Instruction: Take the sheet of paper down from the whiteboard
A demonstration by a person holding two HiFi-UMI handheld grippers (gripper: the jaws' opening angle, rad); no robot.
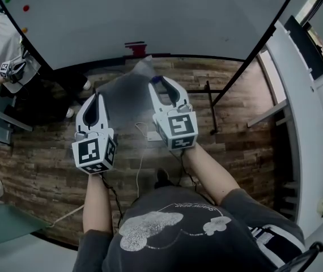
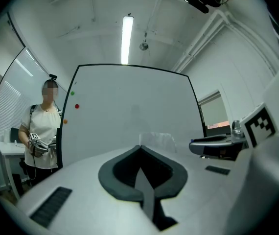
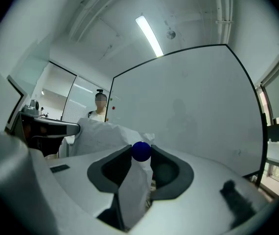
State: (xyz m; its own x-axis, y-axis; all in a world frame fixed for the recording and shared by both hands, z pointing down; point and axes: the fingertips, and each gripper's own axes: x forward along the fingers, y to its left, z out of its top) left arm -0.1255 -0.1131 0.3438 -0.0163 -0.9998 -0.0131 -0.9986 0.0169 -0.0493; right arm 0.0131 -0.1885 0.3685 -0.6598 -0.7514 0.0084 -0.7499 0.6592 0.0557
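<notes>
While facing the whiteboard (image 1: 150,16), arms: both forward, level.
Left gripper (image 1: 96,97) fingers: together, pinching sheet of paper (image 1: 124,89).
Right gripper (image 1: 162,83) fingers: clamped on blue magnet (image 3: 141,151) and paper.

No word, number or brand can be read anywhere. The person's dark T-shirt (image 1: 207,242) bears a pale cloud-like print with a small arc of lettering (image 1: 193,207) above it, too small to make out. The cube of the left gripper (image 1: 96,97) and the cube of the right gripper (image 1: 160,81) each carry black-and-white square markers (image 1: 88,151), which are coded patterns and not letters. The whiteboard (image 2: 134,106) shows no writing.
</notes>
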